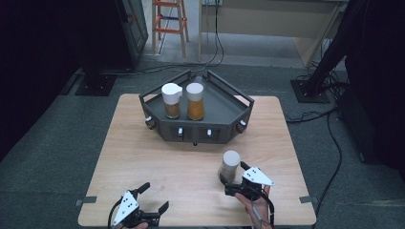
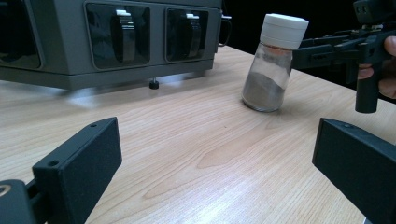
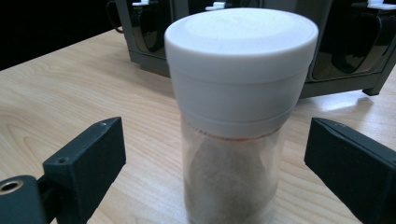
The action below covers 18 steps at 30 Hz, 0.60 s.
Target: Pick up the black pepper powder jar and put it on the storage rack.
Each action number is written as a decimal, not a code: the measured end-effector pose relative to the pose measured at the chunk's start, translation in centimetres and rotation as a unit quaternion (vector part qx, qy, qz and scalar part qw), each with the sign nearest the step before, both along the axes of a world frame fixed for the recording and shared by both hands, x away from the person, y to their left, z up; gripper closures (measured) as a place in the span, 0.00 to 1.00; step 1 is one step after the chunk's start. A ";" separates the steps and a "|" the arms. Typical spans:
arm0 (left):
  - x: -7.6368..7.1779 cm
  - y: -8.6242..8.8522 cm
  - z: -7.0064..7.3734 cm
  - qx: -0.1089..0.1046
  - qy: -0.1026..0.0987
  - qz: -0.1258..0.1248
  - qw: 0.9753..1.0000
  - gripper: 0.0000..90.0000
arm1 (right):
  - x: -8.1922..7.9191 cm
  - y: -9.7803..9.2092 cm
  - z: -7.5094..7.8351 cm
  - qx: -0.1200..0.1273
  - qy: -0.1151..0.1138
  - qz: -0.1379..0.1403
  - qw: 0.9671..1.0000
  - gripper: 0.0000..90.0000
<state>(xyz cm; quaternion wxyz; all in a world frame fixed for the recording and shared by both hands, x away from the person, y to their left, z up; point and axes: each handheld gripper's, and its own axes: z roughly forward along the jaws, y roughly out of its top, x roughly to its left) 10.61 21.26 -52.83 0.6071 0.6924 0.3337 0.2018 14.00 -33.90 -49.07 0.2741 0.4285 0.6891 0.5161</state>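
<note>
A glass spice jar (image 1: 230, 164) with a white lid and grey-brown powder stands upright on the wooden table, right of centre. My right gripper (image 1: 234, 174) is open, with one jaw on each side of the jar. In the right gripper view the jar (image 3: 238, 116) stands close between the jaws of the right gripper (image 3: 215, 140), with a gap on both sides. My left gripper (image 1: 154, 197) is open over bare wood near the front edge. In the left gripper view the jar (image 2: 271, 79) stands ahead and to the right of the left gripper (image 2: 217, 168).
A grey corner-shaped rack (image 1: 224, 112) sits at the back of the table (image 1: 143, 152). It holds two white-lidded jars, one with brown contents (image 1: 172, 100) and one with orange contents (image 1: 195, 101). Cables lie on the floor beyond the table.
</note>
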 end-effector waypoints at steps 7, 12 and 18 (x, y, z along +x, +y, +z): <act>0.0 0.0 0.0 0.000 0.000 0.001 1.000 0.01 | 0.9 0.0 -0.1 0.000 0.002 0.000 1.000 0.17; 0.0 0.0 0.0 0.000 0.000 0.000 1.000 0.01 | 1.4 0.0 -0.2 0.003 0.003 -0.001 1.000 0.24; 0.0 0.0 0.0 -0.001 0.001 0.000 1.000 0.01 | 1.9 0.1 -0.2 0.006 0.006 -0.001 1.000 0.32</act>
